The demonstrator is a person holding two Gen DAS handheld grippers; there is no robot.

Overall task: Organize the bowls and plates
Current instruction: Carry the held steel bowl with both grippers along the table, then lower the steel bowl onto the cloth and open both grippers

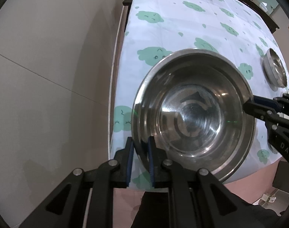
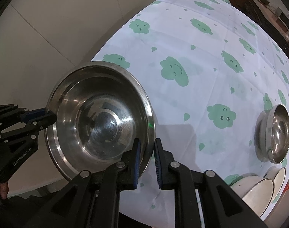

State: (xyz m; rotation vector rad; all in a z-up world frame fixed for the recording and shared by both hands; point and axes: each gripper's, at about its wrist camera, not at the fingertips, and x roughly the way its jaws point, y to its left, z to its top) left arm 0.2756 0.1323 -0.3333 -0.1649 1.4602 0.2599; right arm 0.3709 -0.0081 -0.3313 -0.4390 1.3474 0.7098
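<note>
Over the cloud-print tabletop (image 2: 211,60), your left tongs (image 1: 140,163) and right tongs (image 2: 146,163) each pinch narrowly on opposite rims of the steel bowl (image 2: 100,121).

The big bowl (image 1: 193,114) is bare metal, steel by the look of it, polished enough inside to throw back dark mirror shapes, with fine circular brush marks on its floor and a duller band round the rim. The small bowl (image 2: 279,133) farther along is the same shiny metal, and sits in a greyer, less bright dish. The tablecloth (image 2: 201,95) is thin matt cloth, white with printed green clouds, faintly creased. Both grippers, the left gripper (image 1: 140,163) and right gripper (image 2: 146,163), look like matt black plastic with ribbed blue pads (image 2: 137,163) and small bright metal pins. The white bowls (image 2: 258,190) look like glazed ceramic, smooth, softly glossy.
</note>
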